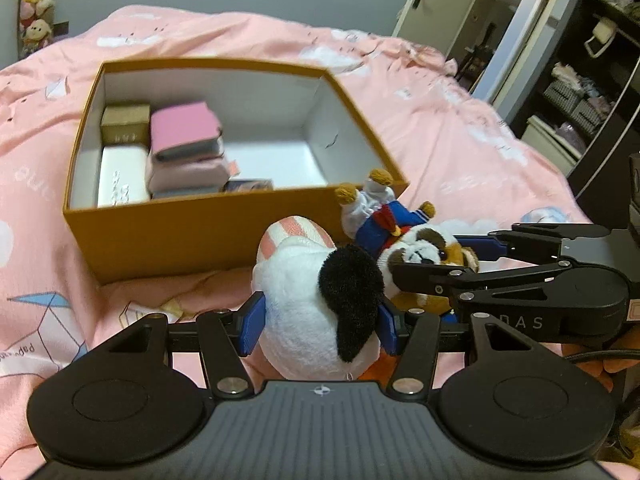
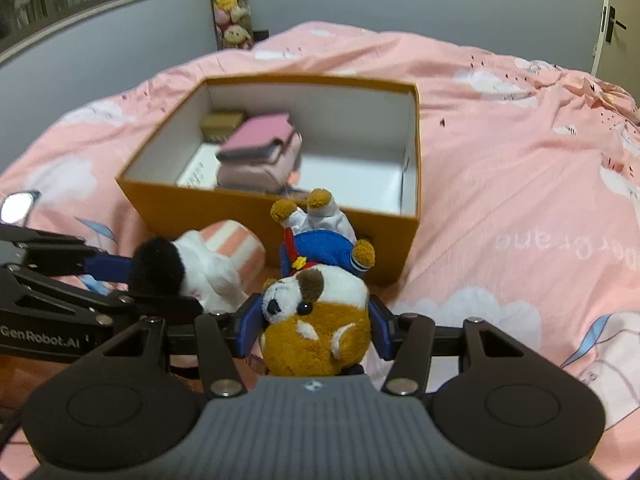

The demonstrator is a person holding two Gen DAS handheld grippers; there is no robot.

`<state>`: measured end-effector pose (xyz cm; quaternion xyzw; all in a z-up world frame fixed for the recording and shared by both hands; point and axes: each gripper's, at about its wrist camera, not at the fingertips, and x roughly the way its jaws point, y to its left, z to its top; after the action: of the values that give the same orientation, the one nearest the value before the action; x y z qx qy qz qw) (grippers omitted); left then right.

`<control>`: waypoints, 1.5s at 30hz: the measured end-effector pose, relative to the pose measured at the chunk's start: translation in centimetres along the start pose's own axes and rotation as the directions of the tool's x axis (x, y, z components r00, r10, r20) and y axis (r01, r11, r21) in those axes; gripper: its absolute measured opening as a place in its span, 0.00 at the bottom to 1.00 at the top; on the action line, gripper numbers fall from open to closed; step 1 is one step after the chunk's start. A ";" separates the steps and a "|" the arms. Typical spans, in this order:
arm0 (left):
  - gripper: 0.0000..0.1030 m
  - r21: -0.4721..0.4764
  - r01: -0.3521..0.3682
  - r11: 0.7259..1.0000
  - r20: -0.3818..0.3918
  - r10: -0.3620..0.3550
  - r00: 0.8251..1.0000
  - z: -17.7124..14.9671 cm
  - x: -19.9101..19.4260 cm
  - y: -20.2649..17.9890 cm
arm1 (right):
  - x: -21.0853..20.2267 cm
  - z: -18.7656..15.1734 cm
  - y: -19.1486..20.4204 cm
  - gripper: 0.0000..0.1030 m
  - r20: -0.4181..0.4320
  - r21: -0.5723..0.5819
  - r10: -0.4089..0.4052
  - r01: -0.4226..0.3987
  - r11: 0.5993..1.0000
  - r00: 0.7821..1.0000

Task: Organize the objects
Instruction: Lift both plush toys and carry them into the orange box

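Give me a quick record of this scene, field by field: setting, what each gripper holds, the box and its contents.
setting: bed with pink bedspread
left gripper: shut on white plush with black ear
right gripper: shut on brown and white dog plush in blue sailor outfit
box: orange, open, white inside, on the bed beyond both toys
box contents: pink notebooks stacked, small boxes at left
box right half: bare floor
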<state>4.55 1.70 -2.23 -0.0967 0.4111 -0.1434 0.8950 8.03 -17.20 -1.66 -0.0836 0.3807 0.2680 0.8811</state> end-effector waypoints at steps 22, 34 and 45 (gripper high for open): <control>0.62 -0.004 0.030 1.000 0.232 -0.028 0.972 7.4 -2.5 -0.6 | -3.6 8.0 -1.6 0.55 0.214 0.004 0.022 -0.023 1.000 0.977; 0.61 -0.033 0.088 0.996 0.150 -0.082 0.985 11.3 3.6 3.8 | 3.4 11.2 -4.1 0.55 0.108 0.051 0.029 -0.034 0.998 0.994; 0.61 -0.048 0.043 0.998 0.137 -0.036 0.990 12.3 7.3 4.8 | 7.9 12.9 -5.3 0.55 0.049 0.078 0.003 -0.007 0.997 0.999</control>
<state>19.33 4.43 -0.89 -0.1371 0.3506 -0.1438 0.9152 23.38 -13.92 1.37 -0.0416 0.3695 0.2569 0.8921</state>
